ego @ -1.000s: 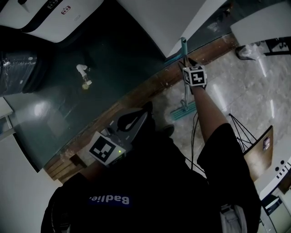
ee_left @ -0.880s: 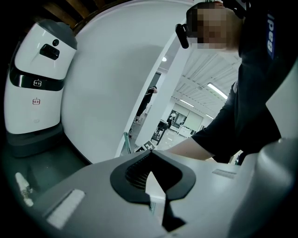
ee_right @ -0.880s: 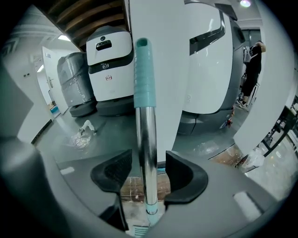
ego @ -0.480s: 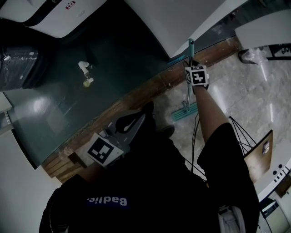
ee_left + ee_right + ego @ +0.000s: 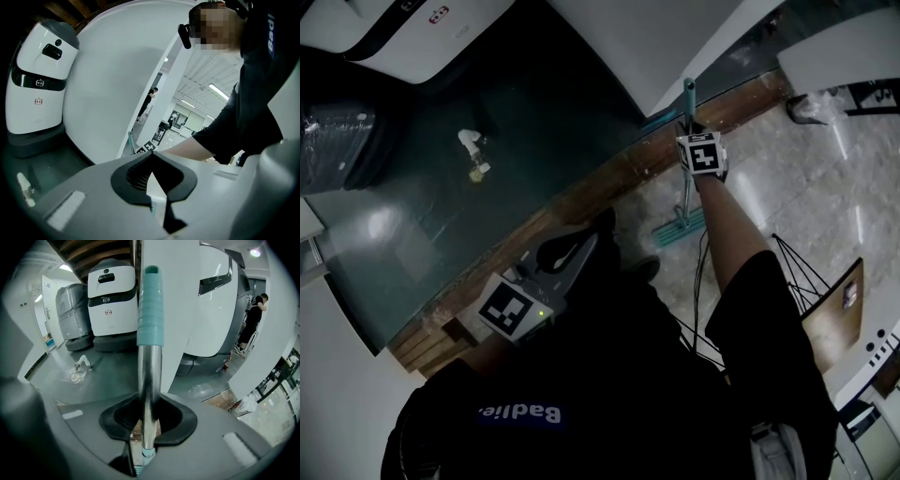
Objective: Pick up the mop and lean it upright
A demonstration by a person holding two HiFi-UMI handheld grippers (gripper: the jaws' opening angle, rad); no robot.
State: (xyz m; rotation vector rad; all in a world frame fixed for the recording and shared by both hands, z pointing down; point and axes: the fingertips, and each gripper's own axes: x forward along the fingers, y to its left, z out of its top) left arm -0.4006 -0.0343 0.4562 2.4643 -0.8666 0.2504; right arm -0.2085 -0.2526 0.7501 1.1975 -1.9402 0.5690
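Note:
The mop stands nearly upright, its teal grip (image 5: 687, 89) by the edge of the white wall and its flat teal head (image 5: 680, 228) on the pale floor. My right gripper (image 5: 687, 129) holds the shaft just below the grip. In the right gripper view the metal shaft (image 5: 149, 380) runs through the jaws, which have just been closing and now press on it, with the teal grip (image 5: 150, 305) above. My left gripper (image 5: 581, 248) hangs low by my body, away from the mop. In the left gripper view its jaws (image 5: 152, 185) are shut on nothing.
A white service robot (image 5: 112, 291) and a wrapped grey machine (image 5: 72, 315) stand on the dark green floor. A small white object (image 5: 472, 155) lies there. A wooden strip (image 5: 581, 202) divides the floors. A person (image 5: 253, 319) stands far off, and a wooden board (image 5: 834, 314) is at the right.
The mop and both grippers stay where they were; only the head view has shifted slightly.

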